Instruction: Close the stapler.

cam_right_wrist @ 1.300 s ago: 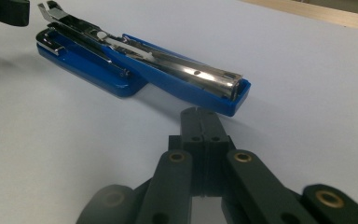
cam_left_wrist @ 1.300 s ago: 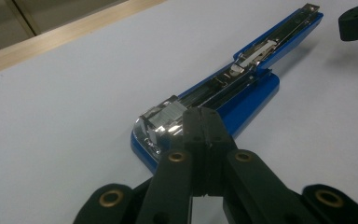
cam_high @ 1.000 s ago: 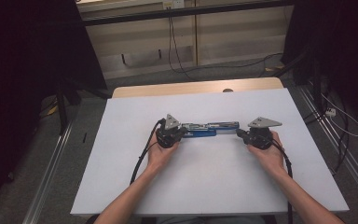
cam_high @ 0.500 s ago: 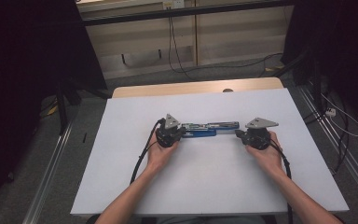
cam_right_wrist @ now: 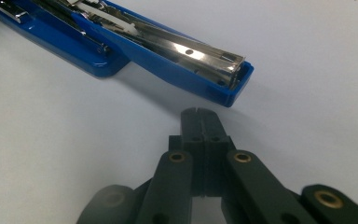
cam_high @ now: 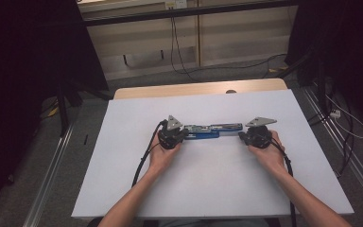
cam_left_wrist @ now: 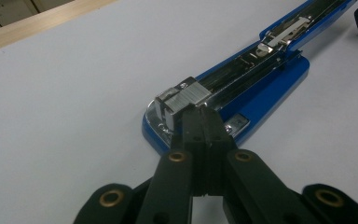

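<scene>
We see a blue stapler [cam_high: 211, 131] lying opened out flat on the white table [cam_high: 217, 189], its length running between two hand-held grippers. At the stapler's left end, the left gripper [cam_high: 183, 135] has its jaws pressed together with nothing between them; in the left gripper view the tips [cam_left_wrist: 200, 116] sit against the silver block of staples [cam_left_wrist: 186, 97] at the head of the metal channel, above the blue base. At the stapler's right end, the right gripper [cam_high: 242, 136] is likewise closed on nothing; in the right gripper view its tips [cam_right_wrist: 199, 114] stand just short of the blue end of the stapler [cam_right_wrist: 228, 88], apart from it. A wooden strip [cam_high: 198, 89] borders the table on the stapler's far side.
</scene>
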The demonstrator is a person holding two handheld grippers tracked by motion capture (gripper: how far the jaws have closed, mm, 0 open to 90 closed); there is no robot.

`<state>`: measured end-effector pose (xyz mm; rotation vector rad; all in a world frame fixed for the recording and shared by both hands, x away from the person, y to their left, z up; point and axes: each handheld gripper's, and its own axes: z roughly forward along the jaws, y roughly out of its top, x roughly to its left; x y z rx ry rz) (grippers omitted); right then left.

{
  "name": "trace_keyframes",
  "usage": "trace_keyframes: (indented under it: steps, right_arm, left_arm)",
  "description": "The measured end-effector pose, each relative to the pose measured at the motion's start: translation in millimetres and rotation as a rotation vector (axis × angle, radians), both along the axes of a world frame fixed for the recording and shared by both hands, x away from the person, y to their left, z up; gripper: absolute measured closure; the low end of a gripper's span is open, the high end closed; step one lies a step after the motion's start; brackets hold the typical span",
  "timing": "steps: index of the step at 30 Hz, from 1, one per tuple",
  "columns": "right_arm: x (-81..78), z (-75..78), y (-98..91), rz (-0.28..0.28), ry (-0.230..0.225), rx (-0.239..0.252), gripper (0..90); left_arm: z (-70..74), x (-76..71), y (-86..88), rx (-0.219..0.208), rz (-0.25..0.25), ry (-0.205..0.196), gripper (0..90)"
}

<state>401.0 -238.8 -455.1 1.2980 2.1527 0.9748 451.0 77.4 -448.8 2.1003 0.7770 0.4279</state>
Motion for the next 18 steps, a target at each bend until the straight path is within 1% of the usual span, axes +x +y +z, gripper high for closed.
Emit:
trace_keyframes:
  steps: [3, 4, 7, 11, 13, 15, 18]
  right_arm:
    - [2.4, -1.5, 1.0, 0.008, 0.017, -0.019, 90.0]
    - [2.6, -2.3, 1.2, 0.006, 0.012, -0.015, 90.0]
    - [2.7, -2.4, 0.6, 0.007, 0.015, -0.007, 90.0]
    - [3.4, -2.8, 1.6, 0.001, 0.012, -0.01, 90.0]
    - [4.3, -2.4, 1.7, -0.001, 0.02, -0.006, 90.0]
    - [5.0, -2.4, 0.0, -0.001, 0.029, 0.008, 90.0]
    - [6.2, -2.6, 0.4, -0.002, 0.027, 0.007, 90.0]
  left_arm:
    - [0.8, -0.7, -0.2, 0.003, 0.01, 0.007, 90.0]
    - [0.7, -1.0, -0.4, -0.002, 0.01, 0.012, 90.0]
    - [0.7, -0.7, -0.2, -0.003, 0.006, 0.013, 90.0]
    - [0.6, -0.3, -0.4, -0.002, 0.006, 0.01, 90.0]
    - [0.9, -0.7, -0.6, 0.011, 0.0, 0.0, 90.0]
    - [0.6, -0.6, -0.5, 0.0, -0.004, 0.009, 90.0]
    - [0.8, 1.0, 1.1, 0.004, -0.011, 0.007, 90.0]
